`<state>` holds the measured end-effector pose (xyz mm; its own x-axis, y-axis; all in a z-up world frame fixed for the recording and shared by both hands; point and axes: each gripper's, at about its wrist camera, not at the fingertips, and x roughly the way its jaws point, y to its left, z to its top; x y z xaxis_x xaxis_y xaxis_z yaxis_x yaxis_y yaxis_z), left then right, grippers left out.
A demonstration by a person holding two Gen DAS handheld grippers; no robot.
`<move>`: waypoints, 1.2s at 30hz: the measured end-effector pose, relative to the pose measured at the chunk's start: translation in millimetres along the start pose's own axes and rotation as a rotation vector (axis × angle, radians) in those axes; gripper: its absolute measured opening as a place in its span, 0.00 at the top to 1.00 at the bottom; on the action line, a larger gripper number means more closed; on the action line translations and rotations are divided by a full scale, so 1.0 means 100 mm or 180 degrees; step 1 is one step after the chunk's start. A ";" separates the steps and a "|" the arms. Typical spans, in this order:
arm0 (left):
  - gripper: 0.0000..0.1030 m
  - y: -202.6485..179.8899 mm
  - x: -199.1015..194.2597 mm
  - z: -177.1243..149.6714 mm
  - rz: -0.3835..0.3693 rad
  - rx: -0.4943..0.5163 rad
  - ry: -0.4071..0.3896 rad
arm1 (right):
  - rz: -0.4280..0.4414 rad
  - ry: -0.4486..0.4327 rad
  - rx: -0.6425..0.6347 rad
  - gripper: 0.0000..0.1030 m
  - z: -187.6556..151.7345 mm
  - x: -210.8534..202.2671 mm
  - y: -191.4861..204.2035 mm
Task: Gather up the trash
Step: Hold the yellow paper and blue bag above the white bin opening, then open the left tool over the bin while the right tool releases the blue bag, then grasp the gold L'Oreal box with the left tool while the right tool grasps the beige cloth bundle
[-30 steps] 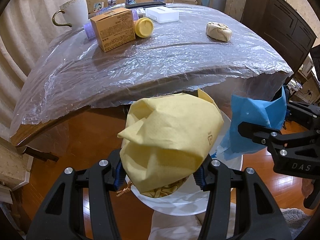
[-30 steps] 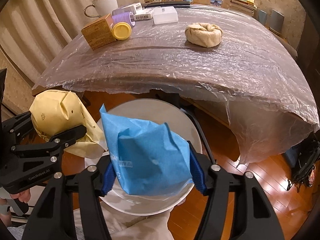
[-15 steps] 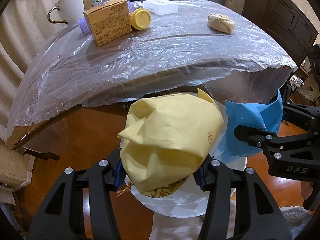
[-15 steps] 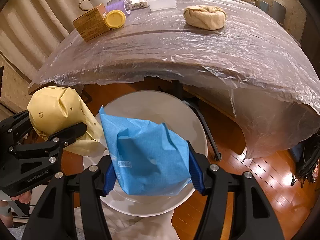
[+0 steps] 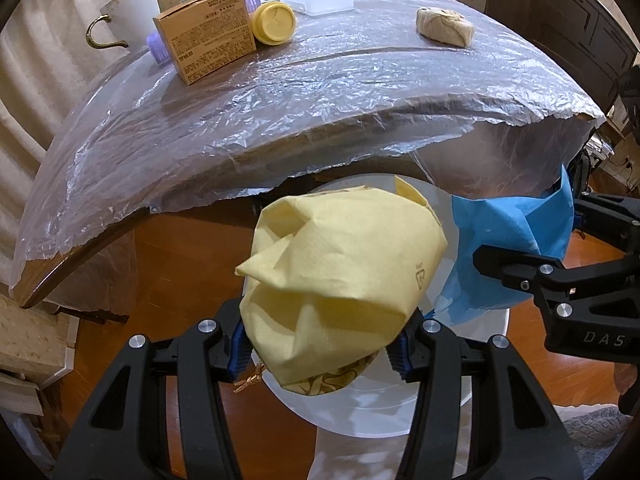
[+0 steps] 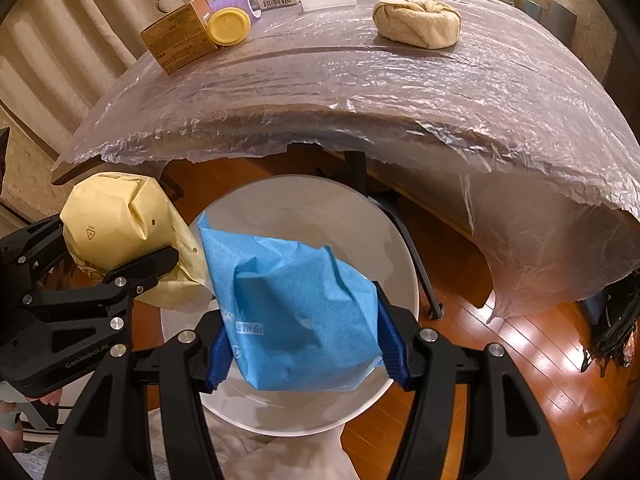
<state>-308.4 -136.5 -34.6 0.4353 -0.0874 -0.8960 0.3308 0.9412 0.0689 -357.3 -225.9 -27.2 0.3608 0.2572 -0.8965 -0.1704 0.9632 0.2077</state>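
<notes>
The yellow paper bundle [image 5: 344, 276] sits clamped between the jaws of the left gripper [image 5: 320, 344], held above the white bin [image 6: 360, 224] on the wooden floor beside the bench [image 6: 360, 76]. The blue wrapper [image 6: 296, 320] is pinched in the jaws of the right gripper [image 6: 304, 352], directly over the bin's opening. A tan crumpled wad [image 6: 418, 22] lies on the plastic-covered bench, well apart from the cardboard box [image 6: 176, 40].

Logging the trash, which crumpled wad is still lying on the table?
The tan wad, loose on the plastic-covered table. The yellow wad and blue wad are each clamped in a gripper over the bin.
</notes>
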 end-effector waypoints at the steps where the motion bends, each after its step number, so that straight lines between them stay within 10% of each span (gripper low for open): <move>1: 0.47 -0.01 0.01 0.00 0.0005 0.0007 0.0005 | -0.0001 0.0003 0.0002 0.43 0.00 0.00 -0.01; 11: 0.46 -0.05 0.06 -0.01 -0.0014 0.0024 0.0034 | -0.0012 0.0040 0.0008 0.40 -0.01 0.08 -0.03; 14: 0.14 -0.02 0.05 0.00 0.0015 0.0006 -0.0043 | -0.0063 -0.0053 0.0012 0.24 -0.01 0.01 -0.04; 27: 0.14 0.01 -0.19 0.03 -0.0040 -0.0056 -0.0289 | -0.0054 -0.0331 0.0057 0.23 0.06 -0.38 -0.12; 36: 0.01 0.36 -1.11 0.20 0.0358 -0.0484 -0.1347 | -0.0638 -0.1521 -0.0202 0.04 0.23 -1.25 -0.13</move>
<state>-328.5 -99.4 75.8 0.7754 -0.0778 -0.6267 0.1490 0.9869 0.0618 -379.0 -268.9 91.1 0.7677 0.0892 -0.6345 -0.1049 0.9944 0.0129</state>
